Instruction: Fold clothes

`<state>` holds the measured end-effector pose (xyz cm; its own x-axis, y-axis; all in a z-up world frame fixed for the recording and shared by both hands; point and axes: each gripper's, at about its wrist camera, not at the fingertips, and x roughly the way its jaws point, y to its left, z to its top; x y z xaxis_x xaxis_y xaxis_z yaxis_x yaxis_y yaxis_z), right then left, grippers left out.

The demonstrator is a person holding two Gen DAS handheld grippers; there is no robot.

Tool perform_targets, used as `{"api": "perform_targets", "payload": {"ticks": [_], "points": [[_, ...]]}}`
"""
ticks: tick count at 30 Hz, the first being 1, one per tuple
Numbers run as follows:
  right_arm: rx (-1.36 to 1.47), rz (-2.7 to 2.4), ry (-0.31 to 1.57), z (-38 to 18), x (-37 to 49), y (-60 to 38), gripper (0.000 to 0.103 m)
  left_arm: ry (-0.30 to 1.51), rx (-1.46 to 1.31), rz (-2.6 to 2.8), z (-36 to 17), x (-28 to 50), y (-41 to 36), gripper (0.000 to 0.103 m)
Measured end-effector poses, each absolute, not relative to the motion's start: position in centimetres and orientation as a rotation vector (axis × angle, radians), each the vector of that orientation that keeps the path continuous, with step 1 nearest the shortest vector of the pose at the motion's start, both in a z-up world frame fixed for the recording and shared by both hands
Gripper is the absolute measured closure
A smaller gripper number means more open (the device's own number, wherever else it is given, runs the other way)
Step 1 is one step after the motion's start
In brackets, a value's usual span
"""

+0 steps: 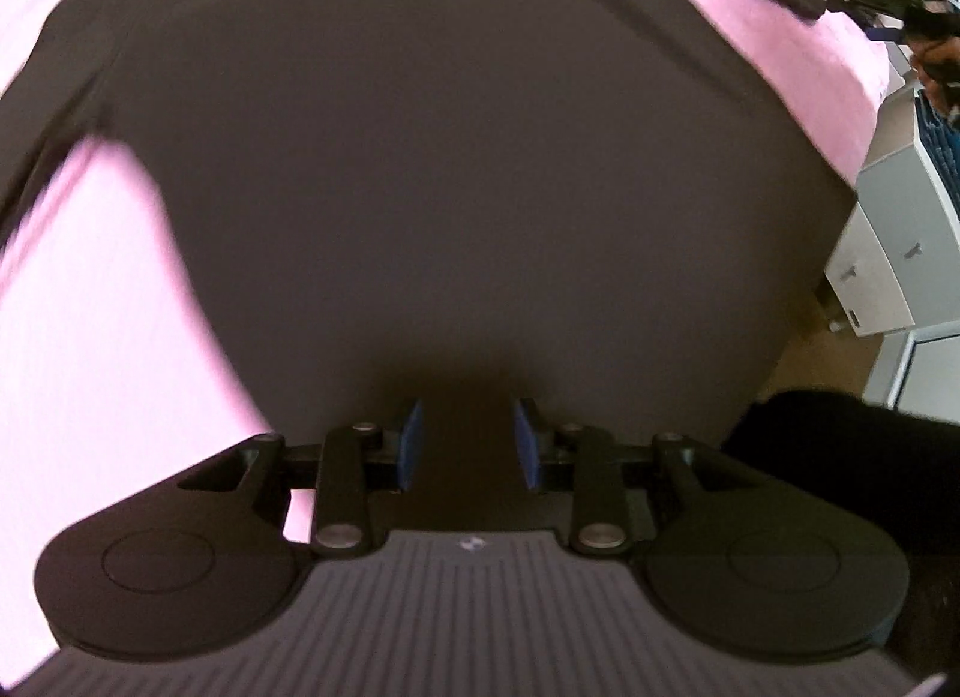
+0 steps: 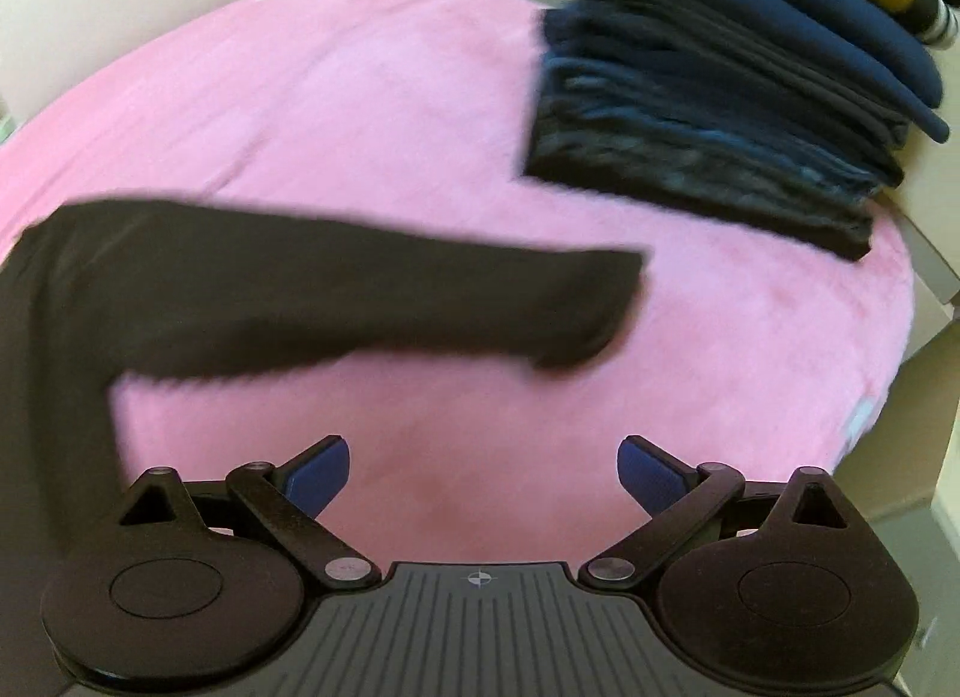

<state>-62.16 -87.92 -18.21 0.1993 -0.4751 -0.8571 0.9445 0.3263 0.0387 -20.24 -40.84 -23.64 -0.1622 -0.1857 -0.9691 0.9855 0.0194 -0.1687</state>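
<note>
Your left hand-held gripper (image 1: 467,445) hangs over the dark brown garment (image 1: 450,169), which lies spread flat on the pink blanket (image 1: 90,289). Its blue pads (image 1: 411,445) stand a little apart with only cloth far below them, gripping nothing. Your right hand-held gripper (image 2: 483,475) is spread wide and released above bare pink blanket (image 2: 360,115). One sleeve (image 2: 336,301) of the garment stretches out just ahead of it, untouched. A stack of folded dark clothes (image 2: 708,115) sits at the far right of the blanket.
</note>
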Motion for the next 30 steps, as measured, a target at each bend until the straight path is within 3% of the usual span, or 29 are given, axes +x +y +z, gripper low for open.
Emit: {"api": "perform_targets", "payload": {"ticks": [3,7,9,10,17,21,22,23,24,30], "points": [[0.723,-1.135,0.813,-19.2,-64.5,-92.8,0.016,1.190,0.957,-1.435,-24.0,-23.3,-46.3,0.071],[0.830,-1.109,0.771,-21.7,-66.3,-97.6,0.019,1.162,0.986,-1.533,-24.4,-26.8,-51.7,0.071],[0.883,-1.079,0.767,-23.1,-66.7,-99.3,0.080,1.146,1.012,-1.570,-24.5,-28.2,-53.3,0.071],[0.886,-1.064,0.760,-23.0,-66.7,-99.8,0.101,1.141,1.025,-1.583,-24.5,-29.3,-54.1,0.071],[0.645,-1.180,0.677,-17.9,-66.5,-102.7,0.101,1.143,1.095,-1.572,-26.5,-32.5,-55.5,0.071],[0.583,-1.226,0.735,-18.6,-65.9,-104.6,0.097,1.143,1.101,-1.571,-25.6,-33.0,-55.6,0.071],[0.580,-1.244,0.741,-18.7,-65.9,-104.5,0.073,1.146,1.097,-1.568,-25.5,-33.1,-55.8,0.071],[0.579,-1.262,0.739,-18.8,-66.0,-104.3,0.030,1.149,1.091,-1.566,-25.4,-33.0,-55.8,0.070],[0.576,-1.278,0.724,-18.8,-66.1,-103.7,0.018,1.150,1.087,-1.564,-25.3,-32.9,-55.5,0.070],[0.719,-1.140,0.730,-19.6,-64.8,-97.2,0.016,1.125,1.065,-1.454,-24.6,-31.4,-53.8,0.069]]}}
